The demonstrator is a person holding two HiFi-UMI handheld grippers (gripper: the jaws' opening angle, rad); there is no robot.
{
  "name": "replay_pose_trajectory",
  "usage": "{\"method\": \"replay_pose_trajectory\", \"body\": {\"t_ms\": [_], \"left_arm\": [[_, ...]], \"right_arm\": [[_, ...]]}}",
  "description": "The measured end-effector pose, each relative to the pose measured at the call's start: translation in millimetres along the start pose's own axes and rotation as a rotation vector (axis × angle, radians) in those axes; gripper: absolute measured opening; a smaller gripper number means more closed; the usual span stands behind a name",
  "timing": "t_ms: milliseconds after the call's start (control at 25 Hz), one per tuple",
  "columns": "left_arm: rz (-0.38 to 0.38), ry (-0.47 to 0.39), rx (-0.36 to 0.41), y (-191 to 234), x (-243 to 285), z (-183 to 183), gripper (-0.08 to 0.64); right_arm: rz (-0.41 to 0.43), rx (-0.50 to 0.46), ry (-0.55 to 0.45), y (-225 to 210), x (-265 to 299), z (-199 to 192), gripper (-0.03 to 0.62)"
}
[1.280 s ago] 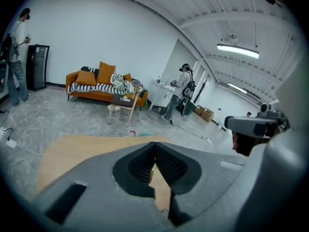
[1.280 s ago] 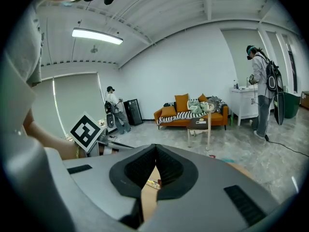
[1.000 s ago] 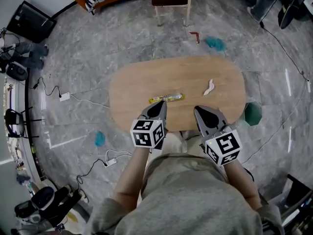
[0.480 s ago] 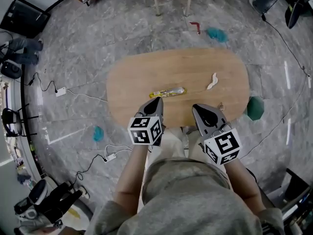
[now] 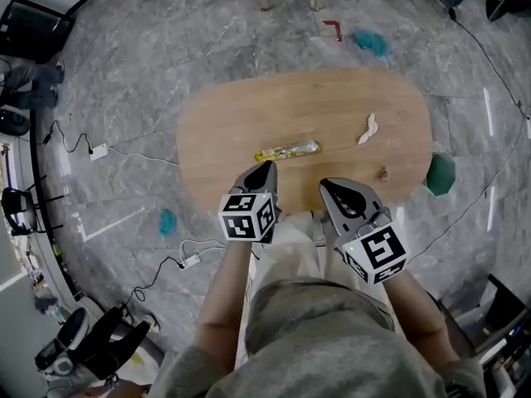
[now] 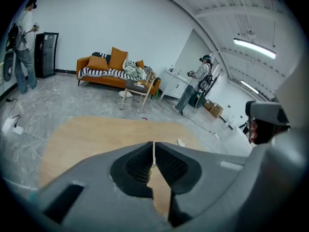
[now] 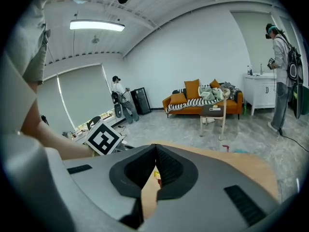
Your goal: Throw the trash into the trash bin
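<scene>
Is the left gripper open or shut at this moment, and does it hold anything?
Shut and empty. In its own view the left gripper shows both jaw tips together, nothing between them.

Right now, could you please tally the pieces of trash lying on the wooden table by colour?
yellow wrapper: 1
white scrap: 1
small brown bit: 1
Total: 3

On the table, a wrapper lies left of a paper scrap.
</scene>
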State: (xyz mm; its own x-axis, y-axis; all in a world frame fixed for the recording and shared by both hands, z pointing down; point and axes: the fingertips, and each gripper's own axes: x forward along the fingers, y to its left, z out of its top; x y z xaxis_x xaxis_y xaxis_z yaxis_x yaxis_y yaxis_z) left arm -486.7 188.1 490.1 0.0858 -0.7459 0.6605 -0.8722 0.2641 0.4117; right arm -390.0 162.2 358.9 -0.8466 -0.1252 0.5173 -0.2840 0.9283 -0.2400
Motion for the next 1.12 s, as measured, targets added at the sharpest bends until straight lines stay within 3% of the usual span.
{"method": "replay_pose_trajectory", "body": {"t_ms": [280, 720, 1120], "left_arm": [[0.011, 0.044, -0.011, 19.3, 20.9, -18.3, 0.011], [0.051, 0.132, 0.046, 58.8, 57.7, -44.1, 0.020], [0.049, 0.203, 0.114, 80.7, 85.2, -74.2, 0.199]], "right_arm": [[0.030, 0.000, 0.032, 1.5, 20.3, -12.3, 0.008], [0.033, 0.059, 0.071, -4.1, 45.0, -33.1, 0.009], [0.024, 0.114, 0.091, -7.0, 51.3, -52.5, 0.008]]}}
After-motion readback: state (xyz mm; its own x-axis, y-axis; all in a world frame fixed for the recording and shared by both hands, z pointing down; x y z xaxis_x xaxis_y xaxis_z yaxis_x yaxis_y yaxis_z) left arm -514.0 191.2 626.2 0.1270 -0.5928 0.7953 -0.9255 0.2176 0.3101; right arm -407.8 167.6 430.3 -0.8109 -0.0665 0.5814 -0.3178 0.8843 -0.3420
